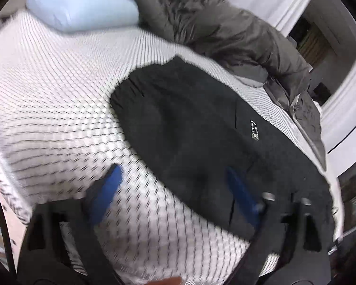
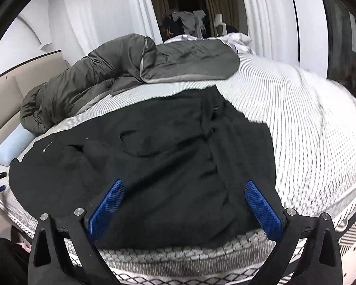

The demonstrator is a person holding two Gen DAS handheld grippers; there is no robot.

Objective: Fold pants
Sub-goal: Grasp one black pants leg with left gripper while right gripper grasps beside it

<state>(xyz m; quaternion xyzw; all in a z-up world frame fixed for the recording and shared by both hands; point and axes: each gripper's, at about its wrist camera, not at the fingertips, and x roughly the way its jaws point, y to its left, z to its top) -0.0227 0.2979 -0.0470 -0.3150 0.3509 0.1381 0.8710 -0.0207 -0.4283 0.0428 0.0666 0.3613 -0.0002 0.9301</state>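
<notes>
Black pants (image 2: pixel 154 166) lie spread on the bed (image 2: pixel 308 130), bunched w/ creases, not flat; near edge sits right at the bed's front rim, far end reaches toward the grey jacket (image 2: pixel 121 71). Right tongs (image 2: pixel 185 204) spread wide over the pants' near edge, nothing between the pads, no pinch yet. Left tongs (image 1: pixel 175 190) also spread, one pad over bare mattress, other over the pants' side edge; view is blurred so contact w/ cloth is hard to judge, prob. none. Risks, as I read it: cloth is thick and rumpled, so a shallow pinch may catch only the top layer and the fold drags crooked; the two tongs grabbing at uneven spots would skew the fold line; pants' near edge is so close to the bed rim that a pull toward the person could slide them off. Jacket lies just beside the pants' far end, maybe touching, so a fold carried that way could snag it. Open room: plenty of bare mattress on the pants' right in the right view, also on the side toward the blue pillow (image 1: pixel 83 7), which is well apart from the pants.
</notes>
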